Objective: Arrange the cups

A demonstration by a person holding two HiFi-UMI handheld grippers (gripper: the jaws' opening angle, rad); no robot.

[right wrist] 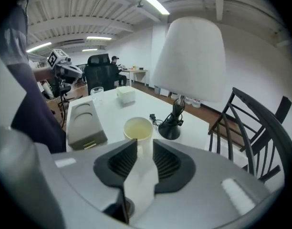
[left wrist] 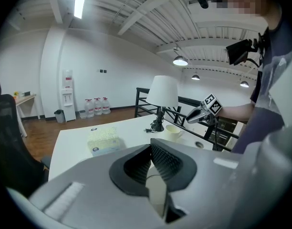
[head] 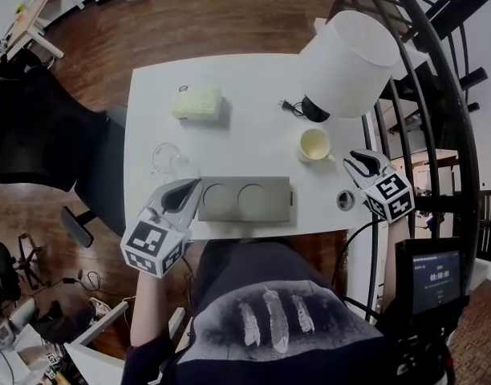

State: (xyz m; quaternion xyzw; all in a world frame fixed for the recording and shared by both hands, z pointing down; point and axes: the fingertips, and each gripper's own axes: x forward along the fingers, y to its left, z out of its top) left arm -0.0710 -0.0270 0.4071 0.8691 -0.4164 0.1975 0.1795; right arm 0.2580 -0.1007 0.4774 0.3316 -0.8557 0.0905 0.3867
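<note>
Left tongs (head: 196,185) clenched, empty | right tongs (head: 350,163) released, beside cup (head: 314,144) handle

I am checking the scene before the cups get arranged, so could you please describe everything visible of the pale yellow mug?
The pale yellow mug looks like glossy ceramic, round, with one handle. It stands upright, seemingly empty, on the white table beside the lamp base. Its handle points toward the right gripper, just ahead of its open jaws; contact cannot be told.
</note>
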